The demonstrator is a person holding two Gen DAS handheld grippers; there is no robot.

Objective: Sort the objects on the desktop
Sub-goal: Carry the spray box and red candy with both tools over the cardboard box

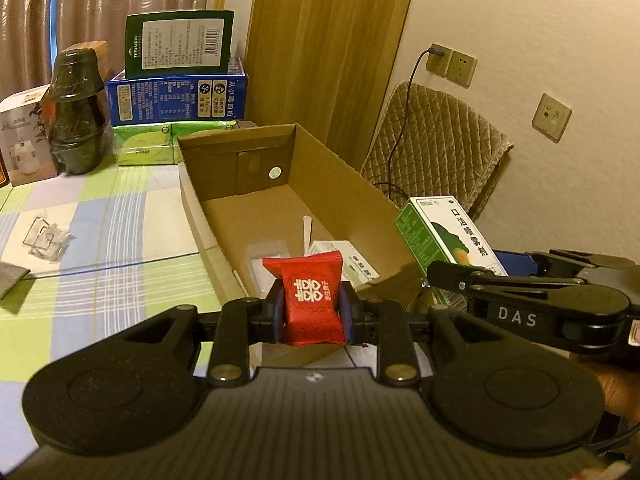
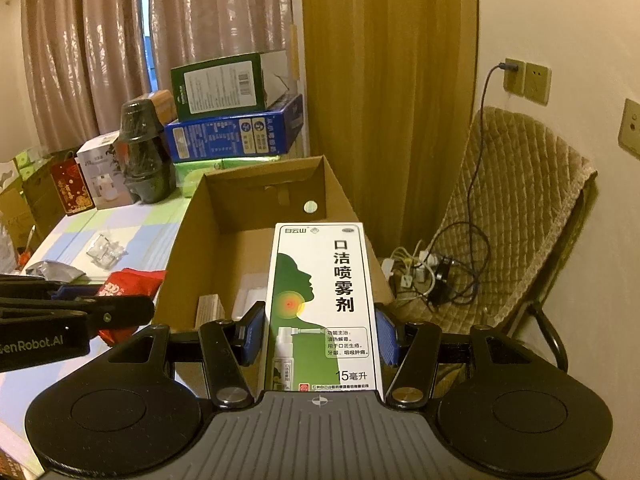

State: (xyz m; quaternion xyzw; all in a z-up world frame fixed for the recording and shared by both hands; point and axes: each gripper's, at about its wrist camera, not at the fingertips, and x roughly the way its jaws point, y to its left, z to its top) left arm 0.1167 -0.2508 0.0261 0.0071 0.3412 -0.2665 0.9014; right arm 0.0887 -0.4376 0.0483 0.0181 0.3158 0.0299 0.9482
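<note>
A red candy packet [image 1: 312,298] is clamped upright between the blue pads of the left gripper [image 1: 311,307], held just over the near rim of an open cardboard box [image 1: 340,184]. A tall green and white spray carton [image 2: 320,304] is pinched on its two long sides by the right gripper [image 2: 318,334], its top end reaching forward over the same box [image 2: 188,248]. In the left wrist view the right gripper [image 1: 520,296] is seen close on the right, with the carton [image 1: 444,240] just beyond the box's right wall. In the right wrist view the left gripper [image 2: 76,320] is seen close on the left, the red packet [image 2: 128,284] partly covered by it. Ahead of both grippers the inside of the box is mostly bare, with walls rising at the far end and along both sides. White papers and small packets [image 1: 344,258] lie on the box floor just ahead of the left gripper; their print cannot be read. Further ahead and to the left, stacked boxes [image 1: 178,96] and a dark wrapped stack of cups [image 1: 76,112] stand on the checked tablecloth [image 1: 120,232]. A crumpled clear wrapper [image 1: 46,236] lies to the left. The near wall of the box is hidden behind the gripper bodies.
</note>
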